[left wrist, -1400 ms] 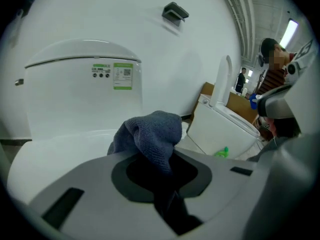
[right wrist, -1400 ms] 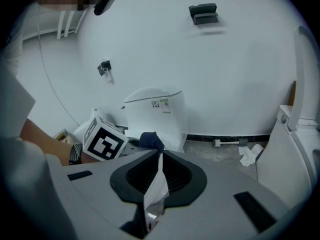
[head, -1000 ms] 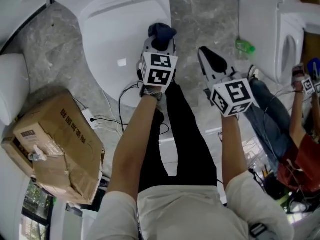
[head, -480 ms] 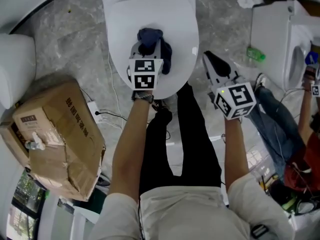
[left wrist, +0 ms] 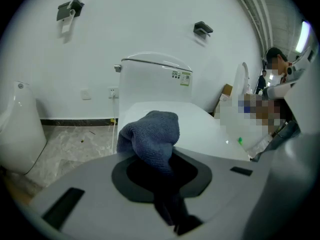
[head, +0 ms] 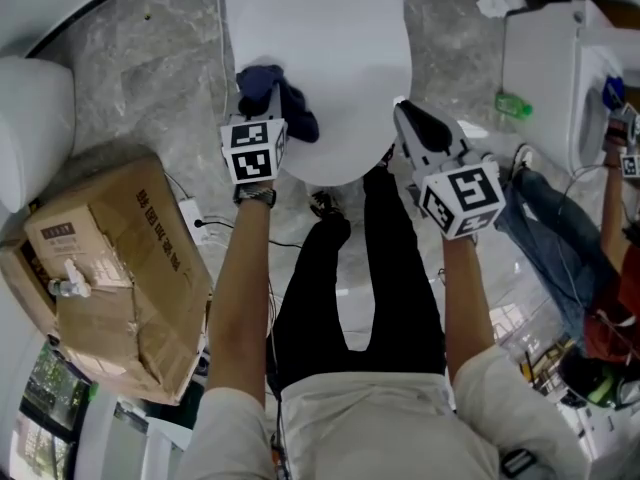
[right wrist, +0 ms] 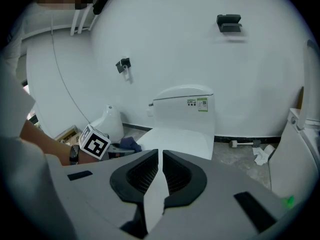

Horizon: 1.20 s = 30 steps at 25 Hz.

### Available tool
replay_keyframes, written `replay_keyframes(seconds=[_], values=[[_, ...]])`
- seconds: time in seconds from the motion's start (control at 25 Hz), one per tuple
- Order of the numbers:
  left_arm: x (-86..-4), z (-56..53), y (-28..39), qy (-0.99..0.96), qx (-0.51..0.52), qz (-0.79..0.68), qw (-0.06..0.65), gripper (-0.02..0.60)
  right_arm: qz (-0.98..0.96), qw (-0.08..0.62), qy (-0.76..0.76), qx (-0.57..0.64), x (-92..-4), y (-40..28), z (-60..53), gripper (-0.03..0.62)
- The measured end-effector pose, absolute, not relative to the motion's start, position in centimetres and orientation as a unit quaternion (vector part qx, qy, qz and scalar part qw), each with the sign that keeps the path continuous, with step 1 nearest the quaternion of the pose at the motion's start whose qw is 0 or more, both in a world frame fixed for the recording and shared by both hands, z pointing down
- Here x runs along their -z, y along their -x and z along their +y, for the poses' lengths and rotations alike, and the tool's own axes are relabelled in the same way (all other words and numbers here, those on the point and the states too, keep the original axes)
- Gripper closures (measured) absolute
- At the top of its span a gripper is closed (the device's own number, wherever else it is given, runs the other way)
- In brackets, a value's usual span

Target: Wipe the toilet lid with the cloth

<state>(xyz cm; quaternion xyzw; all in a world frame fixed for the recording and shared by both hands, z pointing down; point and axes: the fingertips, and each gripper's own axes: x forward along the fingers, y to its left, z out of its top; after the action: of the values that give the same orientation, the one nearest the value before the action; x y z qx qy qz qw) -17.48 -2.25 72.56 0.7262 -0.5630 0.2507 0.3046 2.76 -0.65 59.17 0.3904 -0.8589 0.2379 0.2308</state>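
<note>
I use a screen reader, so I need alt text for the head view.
The left gripper holds a dark blue cloth at the left edge of a closed white toilet lid. The right gripper, shut and empty, is beside the lid's right front edge; a cardboard box sits on the floor at left.

head overhead; all share toilet lid (head: 320,68)

A washroom used as a work space: a white toilet (head: 330,58) with its cistern (left wrist: 155,81) stands against a white wall (left wrist: 150,19) on grey marbled floor tiles (head: 150,78), a urinal (left wrist: 20,129) beside it; a torn cardboard box (head: 110,278) and loose cables (head: 215,230) lie nearby.
</note>
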Motion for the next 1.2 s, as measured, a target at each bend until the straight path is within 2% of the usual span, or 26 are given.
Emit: replay_keyframes(seconds=[0.32, 0.56, 0.88, 1.2], values=[[-72.8, 1.0, 19.7, -0.705, -0.258, -0.589, 0.300, 0.525, -0.856, 0.238, -0.389, -0.245, -59.1, -3.8, 2.1, 0.546], [-73.0, 3.7, 18.3, -0.696, -0.233, -0.605, 0.307, 0.526, -0.858, 0.245, -0.380, -0.244, -59.1, -5.9, 3.6, 0.546], [-72.9, 5.1, 12.1, -0.701, -0.238, -0.605, 0.294, 0.526, -0.864, 0.254, -0.364, -0.237, -58.4, -9.5, 4.8, 0.546], [-73.2, 4.1, 3.0, -0.735, -0.257, -0.558, 0.287, 0.526, -0.853, 0.253, -0.387, -0.242, -58.0, -14.9, 5.8, 0.546]])
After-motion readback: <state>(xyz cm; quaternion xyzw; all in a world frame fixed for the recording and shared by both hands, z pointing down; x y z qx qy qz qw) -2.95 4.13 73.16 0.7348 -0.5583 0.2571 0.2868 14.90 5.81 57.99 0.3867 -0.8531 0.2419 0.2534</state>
